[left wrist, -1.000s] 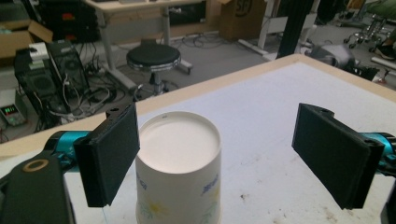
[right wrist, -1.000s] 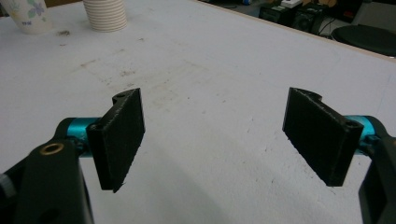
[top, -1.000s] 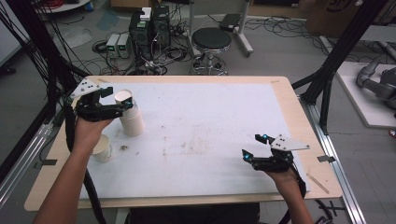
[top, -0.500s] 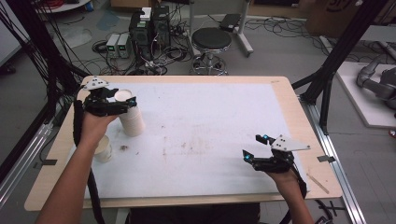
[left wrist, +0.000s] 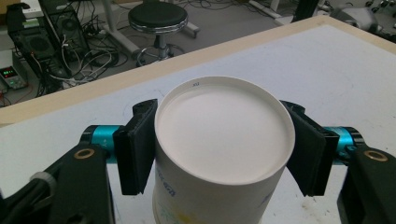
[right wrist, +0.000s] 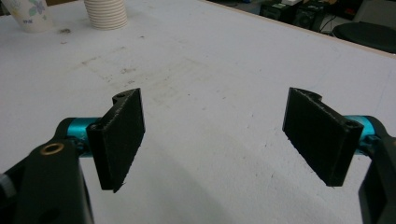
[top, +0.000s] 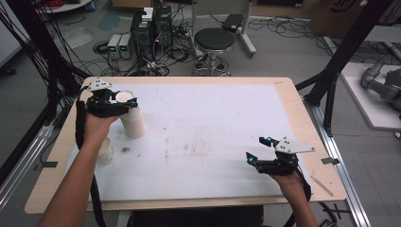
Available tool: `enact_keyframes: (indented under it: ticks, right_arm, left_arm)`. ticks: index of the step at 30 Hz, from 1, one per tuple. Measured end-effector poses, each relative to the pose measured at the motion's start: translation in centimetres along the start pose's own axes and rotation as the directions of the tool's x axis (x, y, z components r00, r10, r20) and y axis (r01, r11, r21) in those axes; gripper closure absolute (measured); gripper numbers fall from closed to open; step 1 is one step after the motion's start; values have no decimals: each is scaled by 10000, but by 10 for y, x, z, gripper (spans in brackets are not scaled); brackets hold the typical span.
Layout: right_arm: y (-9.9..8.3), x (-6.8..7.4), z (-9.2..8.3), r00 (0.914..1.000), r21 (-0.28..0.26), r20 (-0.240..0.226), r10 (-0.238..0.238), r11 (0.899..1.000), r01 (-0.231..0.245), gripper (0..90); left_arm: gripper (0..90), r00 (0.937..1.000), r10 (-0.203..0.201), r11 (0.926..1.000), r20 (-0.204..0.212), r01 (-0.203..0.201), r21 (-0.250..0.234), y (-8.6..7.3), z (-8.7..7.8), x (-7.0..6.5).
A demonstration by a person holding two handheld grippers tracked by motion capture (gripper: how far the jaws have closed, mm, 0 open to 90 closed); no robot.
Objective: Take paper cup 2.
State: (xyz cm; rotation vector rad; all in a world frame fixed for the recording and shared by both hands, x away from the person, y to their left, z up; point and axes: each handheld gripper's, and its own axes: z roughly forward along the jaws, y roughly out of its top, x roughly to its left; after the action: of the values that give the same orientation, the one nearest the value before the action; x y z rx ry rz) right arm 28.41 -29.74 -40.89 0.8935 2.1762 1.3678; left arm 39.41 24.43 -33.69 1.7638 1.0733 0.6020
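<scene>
The left gripper (left wrist: 224,154) has just been closing, and its black ribbed pads (left wrist: 136,147) now press both sides of the top cup in a stack of upside-down paper cups (top: 132,116) at the table's (top: 283,90) far left corner. Thin, light paperboard, I judge — it will dent under a hard squeeze, and the nested cups may stick, so a gentle hold near the stiffer flat base suits best. A single floral-printed cup (right wrist: 30,14) stands upright just beside the stack, nearer the person. The right gripper (right wrist: 215,135) hovers wide and empty above the scuffed white mat (top: 213,132).
</scene>
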Motion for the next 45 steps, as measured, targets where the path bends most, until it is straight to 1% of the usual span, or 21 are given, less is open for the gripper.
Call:
enact_keyframes:
  ticks: [12, 19, 20, 21, 22, 23, 24, 25, 26, 27, 28, 30, 31, 34, 36, 37, 38, 40, 41, 44, 45]
  right_arm:
    - [0, -1, 0, 9999, -66, 38, -93, 9999, 93, 214]
    - [1, -1, -1, 10000, -50, -1, -46, 10000, 46, 214]
    - [1, -1, -1, 10000, -68, 22, -23, 10000, 24, 214]
    - [1, -1, -1, 10000, -88, 30, -44, 10000, 44, 214]
    - [1, -1, -1, 10000, -80, 35, -49, 10000, 49, 214]
    - [1, -1, -1, 10000, -80, 35, -49, 10000, 49, 214]
    - [1, -1, -1, 10000, -80, 29, -68, 9999, 68, 214]
    - [1, -1, -1, 10000, -78, 34, -44, 10000, 44, 214]
    - [1, -1, -1, 10000, -64, 34, -20, 10000, 21, 214]
    - [1, -1, -1, 10000, -67, 39, -16, 10000, 16, 214]
    - [1, -1, -1, 9999, -121, 69, -81, 9999, 82, 214]
    - [1, -1, -1, 10000, -115, 53, -42, 9999, 43, 214]
    - [1, -1, -1, 10000, -115, 53, -42, 9999, 43, 214]
    - [1, 0, -1, 10000, -83, 24, -38, 10000, 38, 214]
    - [1, -1, -2, 10000, -80, 18, 11, 10000, -11, 214]
    - [1, -1, -2, 10000, -71, 15, 8, 10000, -8, 214]
    - [1, -1, -2, 10000, -73, 7, 12, 10000, -11, 214]
    - [1, -1, -1, 10000, -102, 11, -25, 9999, 25, 214]
    - [2, -1, -1, 10000, -103, -3, -29, 9999, 29, 214]
    - [2, -1, 0, 10000, -115, 6, -27, 9999, 27, 214]
    - [2, -1, 0, 10000, -113, 5, -60, 9999, 60, 214]
  left_arm:
    - [335, 9998, 147, 9953, -96, -156, -955, 14, -20, -5]
    - [344, 9985, 345, 9864, -414, -407, -1592, 28, -37, -8]
    - [345, 9970, 445, 9825, -634, -552, -1781, 33, -42, -10]
    - [346, 9970, 445, 9825, -634, -552, -1781, 33, -42, -10]
    - [346, 9958, 552, 9765, -730, -691, -2043, 37, -47, -14]
    - [347, 9958, 552, 9765, -730, -691, -2043, 37, -47, -14]
    - [346, 9950, 617, 9700, -791, -785, -2303, 40, -52, -18]
    - [347, 9950, 617, 9700, -791, -785, -2303, 40, -52, -18]
    - [347, 9949, 666, 9613, -753, -842, -2624, 43, -56, -23]
    - [347, 9949, 666, 9613, -753, -842, -2624, 43, -56, -23]
    - [347, 9953, 657, 9510, -715, -842, -2975, 45, -61, -27]
    - [348, 9966, 543, 9417, -626, -720, -3286, 46, -65, -32]
    - [349, 9966, 543, 9417, -626, -720, -3286, 46, -65, -32]
    - [350, 9986, 511, 9347, -154, -532, -3513, 46, -69, -39]
    - [351, 9973, 563, 9319, 469, -357, -3610, 44, -70, -46]
    - [351, 9973, 563, 9319, 469, -357, -3610, 44, -70, -46]
    - [351, 9941, 608, 9318, 895, -244, -3621, 42, -70, -51]
    - [351, 9892, 737, 9296, 1267, -222, -3679, 39, -68, -55]
    - [351, 9892, 737, 9296, 1267, -222, -3679, 39, -68, -55]
    - [350, 9734, 1193, 9277, 1956, -391, -3712, 30, -61, -62]
    - [350, 9711, 1268, 9279, 2024, -439, -3703, 28, -59, -65]
